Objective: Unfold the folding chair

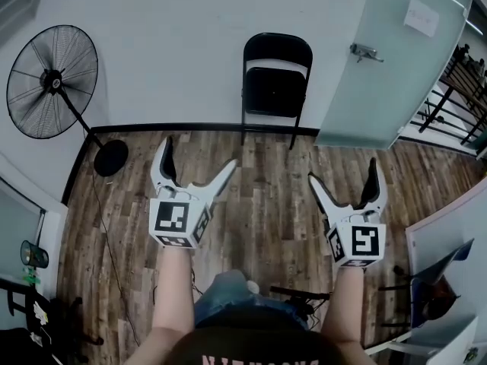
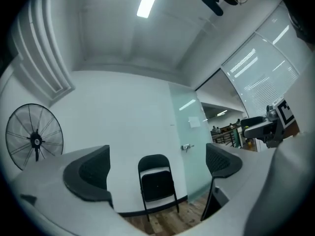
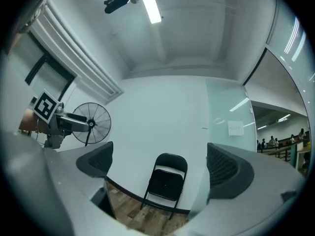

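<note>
Both claws stand wide apart with nothing between their jaws. The left claw (image 1: 199,154) and the right claw (image 1: 342,169) are held side by side over the floor, well apart from each other. Each is a pale grey, V-shaped plastic fork. The inner faces carry dark pads (image 2: 92,173) with a fine ribbed grid, curved like shallow scoops. Behind each fork sits a white cube printed with black square markers, one on the left (image 1: 179,220) and one on the right (image 1: 358,242), with a bare forearm running back from it.

Below them lies a wooden floor (image 1: 266,204) of brown, streaky planks. Ahead, well apart from both claws, the folding chair (image 1: 277,82) stands upright against the white wall (image 1: 175,44). It is black, with a thin tubular frame and a rounded back panel. Its squarish seat is turned up flat within the frame. Its feet rest on the planks beside a black baseboard. To its left stands a fan (image 1: 52,82) with a round wire cage on a slanted pole and a round dark base. To its right is a frosted, pale green glass door (image 1: 396,59) with a metal lever handle (image 1: 366,51).
</note>
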